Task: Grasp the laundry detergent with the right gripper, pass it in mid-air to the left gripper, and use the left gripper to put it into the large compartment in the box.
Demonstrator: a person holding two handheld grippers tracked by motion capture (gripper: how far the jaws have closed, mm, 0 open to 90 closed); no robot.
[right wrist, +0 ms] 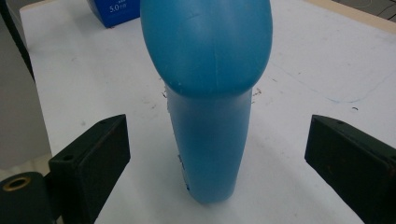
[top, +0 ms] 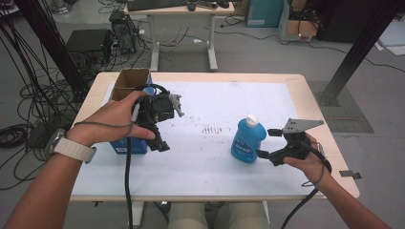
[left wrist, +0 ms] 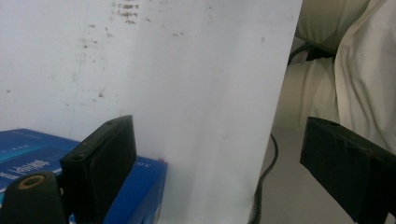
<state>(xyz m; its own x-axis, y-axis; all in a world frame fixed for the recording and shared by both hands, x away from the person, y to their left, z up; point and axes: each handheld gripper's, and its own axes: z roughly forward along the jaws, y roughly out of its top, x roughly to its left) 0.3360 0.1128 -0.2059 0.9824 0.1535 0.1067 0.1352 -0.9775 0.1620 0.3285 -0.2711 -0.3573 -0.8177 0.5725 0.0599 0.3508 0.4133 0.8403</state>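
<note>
Blue plastic bottle [right wrist: 210, 98] with white cap standing upright on white table sheet [top: 200, 157], right gripper [top: 265, 142] wide open around it, untouched. Left gripper [top: 162, 138] also gaping, empty, over blue cardboard box [left wrist: 140, 186].

The high view looks forward and down over the table [top: 296, 90]. Each gripper view sits close above it; both seemingly catch the blue box [left wrist: 140, 186], [right wrist: 112, 11].

- bottle [top: 248, 140] stands upright on table [top: 200, 183], right of centre
- right gripper [top: 263, 142] just right of bottle, bottle between its spread jaws, not touching
- box [top: 130, 144] at table's left edge, under left gripper [top: 172, 125]
- carton [top: 129, 83] behind box, at far left corner
- second table [top: 181, 10] on the floor beyond
</note>
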